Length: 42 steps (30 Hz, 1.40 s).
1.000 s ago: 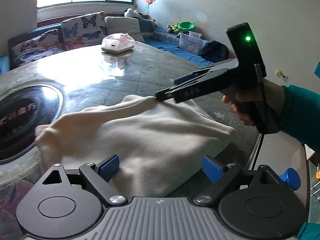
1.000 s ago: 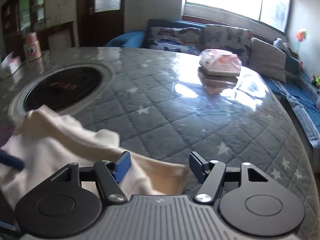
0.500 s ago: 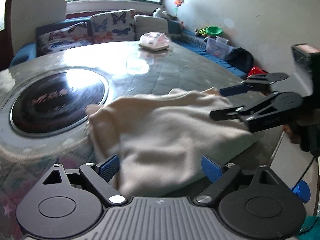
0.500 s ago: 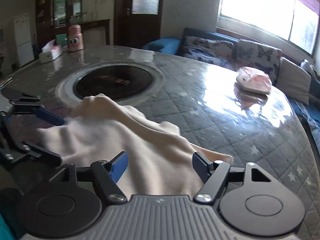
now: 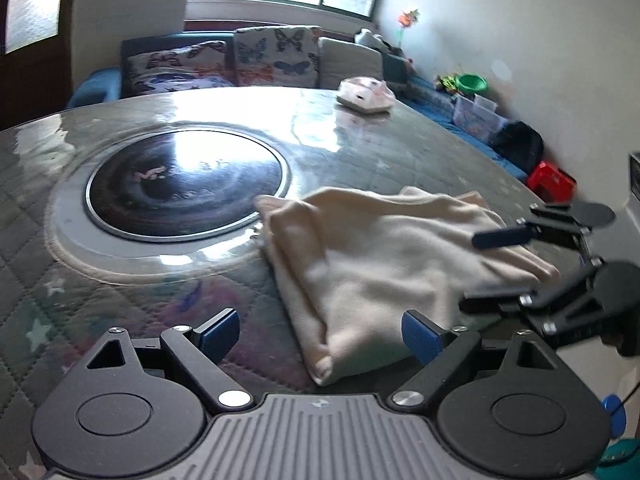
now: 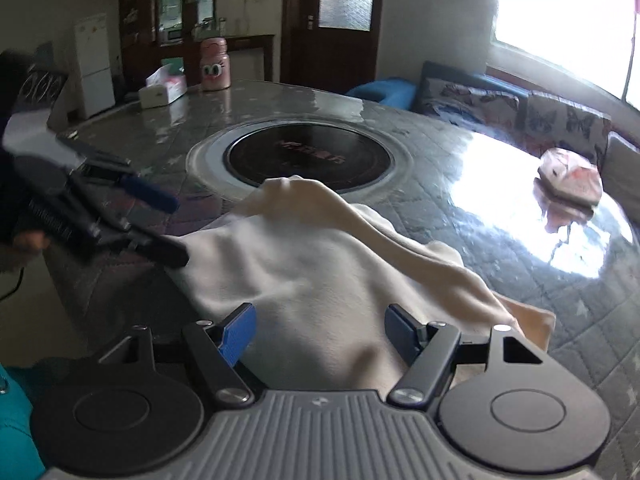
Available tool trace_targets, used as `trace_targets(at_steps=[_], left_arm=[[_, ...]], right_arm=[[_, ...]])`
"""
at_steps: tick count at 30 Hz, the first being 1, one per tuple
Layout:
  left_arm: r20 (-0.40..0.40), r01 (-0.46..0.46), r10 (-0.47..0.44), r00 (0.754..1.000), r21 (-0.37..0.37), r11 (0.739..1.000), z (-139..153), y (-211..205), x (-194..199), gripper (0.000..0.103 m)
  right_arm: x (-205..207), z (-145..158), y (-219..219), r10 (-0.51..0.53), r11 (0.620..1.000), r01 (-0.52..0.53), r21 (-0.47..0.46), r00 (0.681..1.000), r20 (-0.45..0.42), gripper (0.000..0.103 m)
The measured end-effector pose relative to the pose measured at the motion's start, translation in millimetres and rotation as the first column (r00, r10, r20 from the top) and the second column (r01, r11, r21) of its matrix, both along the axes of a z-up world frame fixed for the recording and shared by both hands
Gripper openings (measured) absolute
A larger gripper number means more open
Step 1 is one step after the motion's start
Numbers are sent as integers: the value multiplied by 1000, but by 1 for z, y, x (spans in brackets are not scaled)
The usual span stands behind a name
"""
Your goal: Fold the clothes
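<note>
A cream garment (image 5: 380, 272) lies folded in a thick bundle on the quilted round table (image 5: 120, 300), beside the dark inset disc. My left gripper (image 5: 320, 334) is open, and the bundle's near corner sits just ahead of its blue pads. At the bundle's right end my right gripper (image 5: 476, 270) is open too, its fingers spread above and below the cloth's edge. In the right wrist view the garment (image 6: 320, 264) spreads out from between the open right gripper (image 6: 320, 330), and the left gripper (image 6: 176, 228) hovers open at its left edge.
A dark round inset disc (image 5: 184, 184) fills the table's middle. A pink-white packet (image 5: 366, 94) lies at the far side. A tissue box (image 6: 162, 90) and a pink bottle (image 6: 214, 64) stand on the far left rim. A cushioned sofa (image 5: 272, 56) runs along the window wall.
Both grippers have drawn back from the garment while staying open. The right one has moved from the top of the cloth to its right end. The bundle now lies flatter.
</note>
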<state>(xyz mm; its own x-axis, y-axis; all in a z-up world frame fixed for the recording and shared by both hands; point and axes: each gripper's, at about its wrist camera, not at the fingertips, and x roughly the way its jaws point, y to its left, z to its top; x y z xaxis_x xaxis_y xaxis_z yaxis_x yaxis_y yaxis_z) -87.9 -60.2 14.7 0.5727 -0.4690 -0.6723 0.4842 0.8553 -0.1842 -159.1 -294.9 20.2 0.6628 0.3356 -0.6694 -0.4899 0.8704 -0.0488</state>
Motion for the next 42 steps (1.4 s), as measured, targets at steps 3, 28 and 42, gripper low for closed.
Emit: trace_targets(at_steps=[3, 28, 42], left_arm=[[-18, -21, 22, 1000, 17, 1000, -5, 2, 4, 83], [-29, -139, 137, 990, -78, 987, 24, 27, 15, 103], [-277, -244, 171, 945, -252, 936, 12, 26, 47, 103]], right_arm=[[-4, -4, 8, 23, 1000, -23, -7, 1000, -17, 73], [-10, -5, 92, 294, 947, -290, -137, 956, 7, 55], [5, 6, 82, 213, 977, -212, -13, 977, 26, 14]])
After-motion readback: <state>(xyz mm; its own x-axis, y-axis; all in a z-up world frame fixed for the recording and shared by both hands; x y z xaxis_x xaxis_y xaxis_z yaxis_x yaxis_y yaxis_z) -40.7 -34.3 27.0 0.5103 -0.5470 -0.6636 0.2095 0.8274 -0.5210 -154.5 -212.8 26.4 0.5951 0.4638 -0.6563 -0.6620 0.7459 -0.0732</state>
